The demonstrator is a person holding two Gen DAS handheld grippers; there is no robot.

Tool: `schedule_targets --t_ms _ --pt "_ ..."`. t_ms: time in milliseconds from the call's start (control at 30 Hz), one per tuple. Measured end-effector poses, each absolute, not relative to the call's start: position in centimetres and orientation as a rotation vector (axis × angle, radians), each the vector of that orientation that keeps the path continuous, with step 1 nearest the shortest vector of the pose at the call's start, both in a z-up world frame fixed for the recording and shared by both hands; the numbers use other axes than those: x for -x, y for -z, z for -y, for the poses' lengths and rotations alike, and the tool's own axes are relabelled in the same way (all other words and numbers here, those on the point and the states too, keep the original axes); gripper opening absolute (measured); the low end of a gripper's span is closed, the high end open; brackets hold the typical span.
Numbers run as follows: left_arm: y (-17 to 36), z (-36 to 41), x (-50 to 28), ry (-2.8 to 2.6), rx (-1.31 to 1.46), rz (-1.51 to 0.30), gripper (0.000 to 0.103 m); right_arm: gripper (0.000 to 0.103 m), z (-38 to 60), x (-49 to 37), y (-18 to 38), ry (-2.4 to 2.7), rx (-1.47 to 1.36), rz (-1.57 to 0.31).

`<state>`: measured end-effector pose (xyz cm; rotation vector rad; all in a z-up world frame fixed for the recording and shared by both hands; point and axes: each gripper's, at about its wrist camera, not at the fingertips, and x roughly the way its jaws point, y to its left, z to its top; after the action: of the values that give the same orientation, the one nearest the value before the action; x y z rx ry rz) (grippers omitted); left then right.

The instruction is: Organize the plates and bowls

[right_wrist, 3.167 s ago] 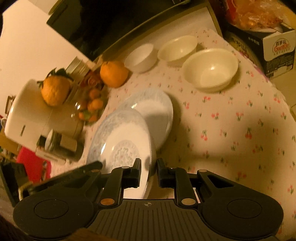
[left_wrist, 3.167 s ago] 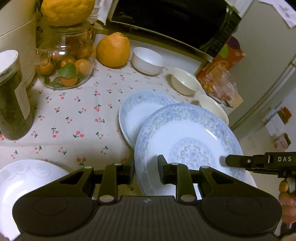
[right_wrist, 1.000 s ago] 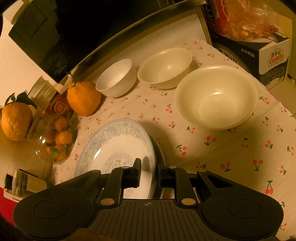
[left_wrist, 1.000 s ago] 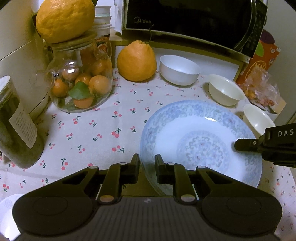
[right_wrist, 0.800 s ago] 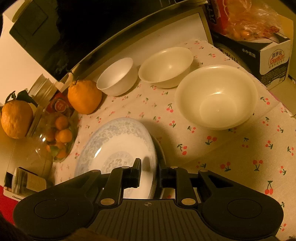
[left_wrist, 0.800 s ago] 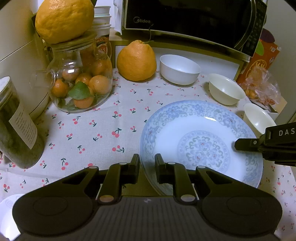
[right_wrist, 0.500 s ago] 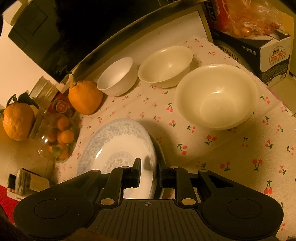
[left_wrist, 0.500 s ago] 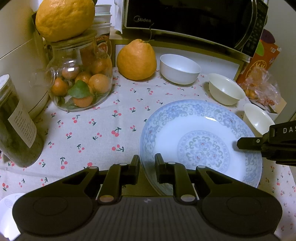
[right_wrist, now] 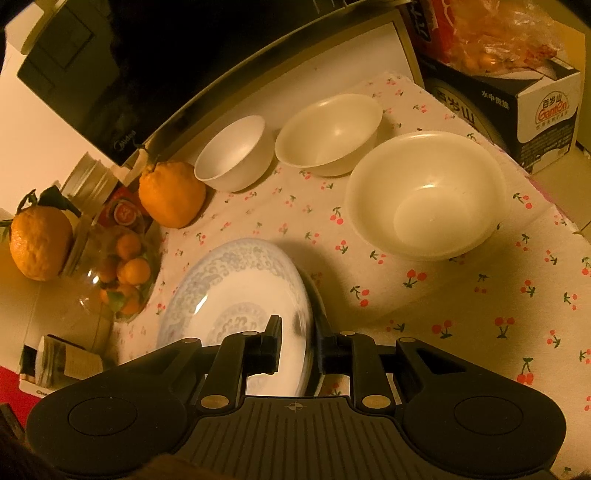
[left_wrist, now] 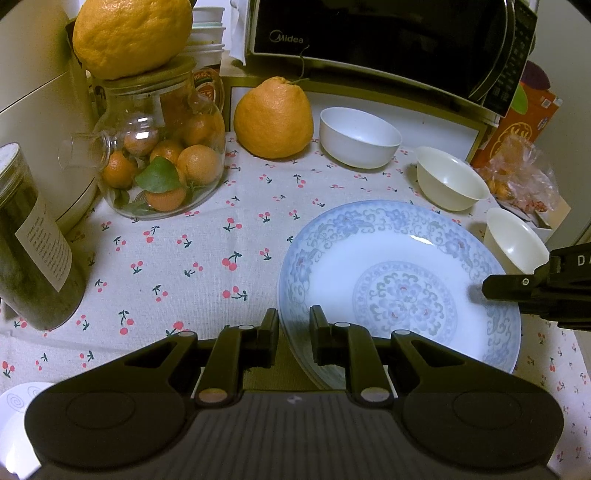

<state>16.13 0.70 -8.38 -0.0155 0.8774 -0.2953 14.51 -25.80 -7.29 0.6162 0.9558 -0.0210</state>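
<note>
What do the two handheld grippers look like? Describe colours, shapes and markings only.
Both are matte black plastic. The left gripper and right gripper each have a ribbed body with a small cross mark, two round discs, angular linkage arms with brass-coloured pivot pins, and short blocky fingers. White letters mark the right one's side. No cables or sleeves show.

Cherry-print cloth [left_wrist: 207, 258] over desk. Glass jar [left_wrist: 162, 155] of small oranges, big citrus [left_wrist: 129, 33] on lid. Loose citrus [left_wrist: 274, 118] beside; Midea microwave [left_wrist: 388, 40] behind.
</note>
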Motion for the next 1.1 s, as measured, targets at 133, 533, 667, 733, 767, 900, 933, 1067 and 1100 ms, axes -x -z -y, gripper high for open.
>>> schedule_targets --t_ms 133,533,667,733,767,900,933,1067,1100 --pt "8.3 -0.7 -16.1 0.295 0.023 -0.88 0.016 0.02 25.9 -14.4 7.1 0.031 -0.594 -0.953" --pt "8.1 -0.9 -16.3 0.312 0.053 -0.898 0.023 0.021 25.9 -14.3 7.0 0.024 -0.584 -0.955" --pt "7.4 -0.8 -16.0 0.335 0.054 -0.89 0.033 0.03 25.8 -14.2 6.7 0.004 -0.586 -0.953" --pt "7.2 -0.7 -15.7 0.356 0.049 -0.89 0.042 0.042 25.6 -14.0 6.5 -0.009 -0.582 -0.949" --pt "7.1 -0.7 -15.6 0.363 0.045 -0.889 0.048 0.046 25.5 -13.9 6.3 -0.015 -0.58 -0.947" --pt "6.5 -0.7 -14.9 0.387 0.019 -0.879 0.062 0.066 25.0 -13.4 5.8 -0.043 -0.563 -0.94" --pt "6.3 -0.9 -14.7 0.393 0.016 -0.877 0.067 0.071 24.9 -13.2 5.7 -0.049 -0.561 -0.939" --pt "5.7 -1.7 -14.1 0.402 0.009 -0.874 0.079 0.077 24.5 -12.7 5.3 -0.068 -0.552 -0.942" --pt "5.6 -1.9 -13.9 0.402 0.007 -0.875 0.081 0.079 24.5 -12.5 5.2 -0.071 -0.548 -0.942"
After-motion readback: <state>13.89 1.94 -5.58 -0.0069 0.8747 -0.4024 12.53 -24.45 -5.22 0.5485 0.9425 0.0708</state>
